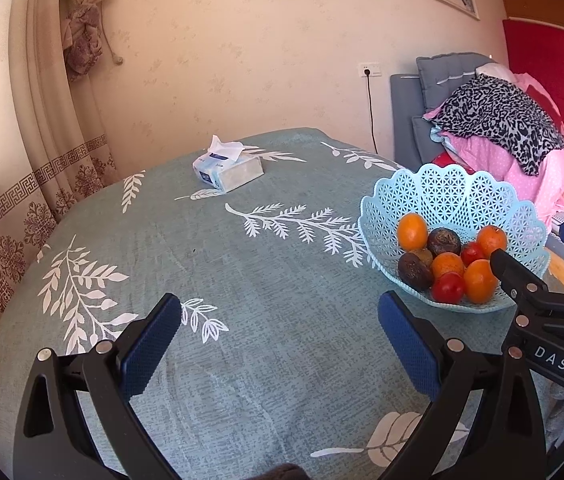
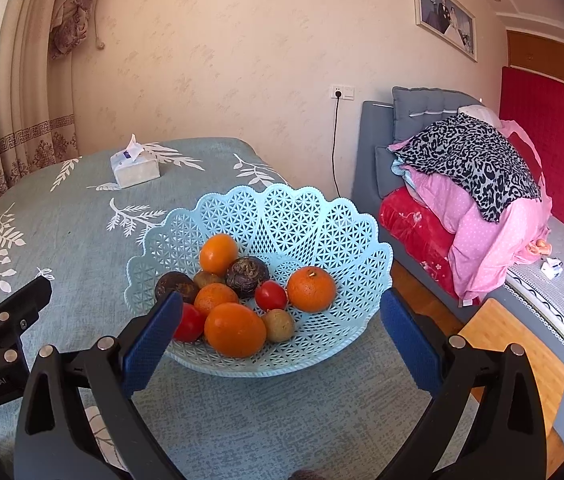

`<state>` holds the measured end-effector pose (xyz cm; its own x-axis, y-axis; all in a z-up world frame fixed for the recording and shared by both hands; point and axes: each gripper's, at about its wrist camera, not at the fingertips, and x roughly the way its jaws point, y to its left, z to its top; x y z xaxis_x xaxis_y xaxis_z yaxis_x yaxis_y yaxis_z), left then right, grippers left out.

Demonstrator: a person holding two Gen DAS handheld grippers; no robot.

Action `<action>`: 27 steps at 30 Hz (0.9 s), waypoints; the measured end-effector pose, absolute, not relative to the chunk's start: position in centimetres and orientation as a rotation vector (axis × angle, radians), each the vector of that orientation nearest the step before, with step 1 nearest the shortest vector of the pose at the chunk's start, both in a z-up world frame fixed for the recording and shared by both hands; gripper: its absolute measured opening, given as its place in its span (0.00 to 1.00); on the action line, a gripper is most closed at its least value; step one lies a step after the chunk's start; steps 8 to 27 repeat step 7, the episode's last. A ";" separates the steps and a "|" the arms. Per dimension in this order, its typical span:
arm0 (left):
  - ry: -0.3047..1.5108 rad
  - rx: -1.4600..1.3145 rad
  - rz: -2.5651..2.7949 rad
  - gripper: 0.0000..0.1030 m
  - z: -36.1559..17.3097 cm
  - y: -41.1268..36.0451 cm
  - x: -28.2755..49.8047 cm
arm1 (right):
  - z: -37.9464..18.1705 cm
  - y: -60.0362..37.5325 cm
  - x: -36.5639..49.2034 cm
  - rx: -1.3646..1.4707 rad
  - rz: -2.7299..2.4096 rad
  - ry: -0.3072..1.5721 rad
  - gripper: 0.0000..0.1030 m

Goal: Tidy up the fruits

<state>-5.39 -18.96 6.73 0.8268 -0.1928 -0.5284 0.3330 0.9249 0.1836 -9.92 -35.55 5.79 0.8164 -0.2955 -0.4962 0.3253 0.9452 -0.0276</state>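
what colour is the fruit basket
Light blue lattice plastic basket, clearest in the right wrist view.

The teal tablecloth (image 1: pixel 265 264) lies bare and open between the tissue pack (image 1: pixel 227 170) at the far edge and the light blue lattice basket (image 2: pixel 306 216) near the right edge; the basket's scalloped wall rises high at the back and low at the front; fruit fills its floor; right of the table, a gap of wooden floor (image 2: pixel 510 344) separates it from the bed (image 2: pixel 554 292).
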 end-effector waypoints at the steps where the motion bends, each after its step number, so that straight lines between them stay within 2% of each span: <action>1: 0.534 0.270 -0.273 0.95 6.7 -18.8 -5.3 | 5.8 -35.5 -9.9 0.059 -0.328 0.521 0.97; 27: 0.574 0.240 -0.250 0.95 6.4 -17.5 -4.7 | 5.5 -34.9 -9.8 0.052 -0.314 0.533 0.97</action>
